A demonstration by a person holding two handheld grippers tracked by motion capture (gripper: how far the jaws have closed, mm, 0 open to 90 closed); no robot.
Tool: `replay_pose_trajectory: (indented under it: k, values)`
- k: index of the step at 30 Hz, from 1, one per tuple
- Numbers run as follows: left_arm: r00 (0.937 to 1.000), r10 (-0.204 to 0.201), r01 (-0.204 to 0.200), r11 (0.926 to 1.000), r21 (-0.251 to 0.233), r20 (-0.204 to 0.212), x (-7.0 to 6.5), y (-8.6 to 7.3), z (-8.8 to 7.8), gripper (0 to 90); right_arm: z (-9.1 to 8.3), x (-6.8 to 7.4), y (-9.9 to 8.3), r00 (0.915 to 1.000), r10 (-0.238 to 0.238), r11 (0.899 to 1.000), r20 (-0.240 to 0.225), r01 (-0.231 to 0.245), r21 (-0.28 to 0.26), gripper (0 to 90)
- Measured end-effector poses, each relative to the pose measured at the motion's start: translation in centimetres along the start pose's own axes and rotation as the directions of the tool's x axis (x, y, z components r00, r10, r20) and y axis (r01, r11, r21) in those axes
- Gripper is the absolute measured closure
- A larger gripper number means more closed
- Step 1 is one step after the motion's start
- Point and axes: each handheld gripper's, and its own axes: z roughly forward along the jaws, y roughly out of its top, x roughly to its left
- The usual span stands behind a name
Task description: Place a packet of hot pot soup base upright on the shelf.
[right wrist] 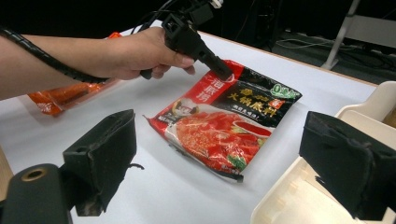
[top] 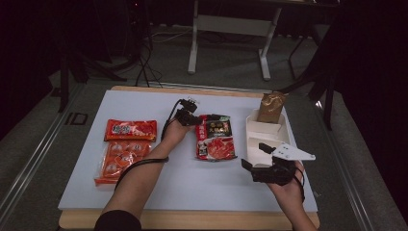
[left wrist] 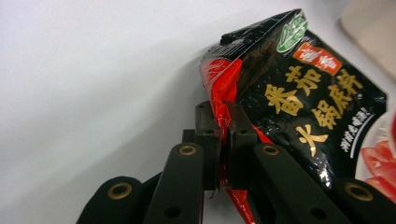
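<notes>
Left gripper view has the left tool (left wrist: 223, 154) pinched shut on the red side seam of the sauce pouch (left wrist: 299, 102), near its black top corner; the film buckles there. I judge the pouch soft and floppy, glossy and so likely slippery, with a weighty paste filling that will sag away from a corner grip. The flat seam is the sensible hold; a bite further along the edge would likely swing less.

High view puts the pouch at mid-frame on the counter (top: 144, 103), just left of the white tray (top: 262, 129). A brown bag (top: 271, 107) stands upright at the tray's upper end. The right tool (top: 263, 161) hovers over the tray's lower part, jaws wide and empty, and could block a move that way. Two orange packets (top: 130, 130) lie well apart at left.
</notes>
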Motion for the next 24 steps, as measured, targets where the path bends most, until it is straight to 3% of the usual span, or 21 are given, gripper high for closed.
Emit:
replay_pose_trajectory:
  k: [10,21,24]
  values:
    - [1.0,0.0,0.0,0.9979,-0.065,0.0,-1.2,0.2,-2.4,86.7,-0.2,0.0,0.2,0.9999,0.003,1.0,0.011,-0.003,-0.008,10.8]
    - [0.9999,0.014,-0.014,0.9903,-0.138,0.004,-3.1,0.5,-5.0,87.0,-1.0,-0.4,0.5,0.9994,0.024,0.999,0.026,-0.023,-0.042,10.2]
    - [0.9996,0.024,-0.022,0.9872,-0.158,0.011,-3.5,0.5,-5.6,87.0,-1.1,-0.5,0.6,0.999,0.012,0.998,0.043,-0.01,-0.056,10.3]
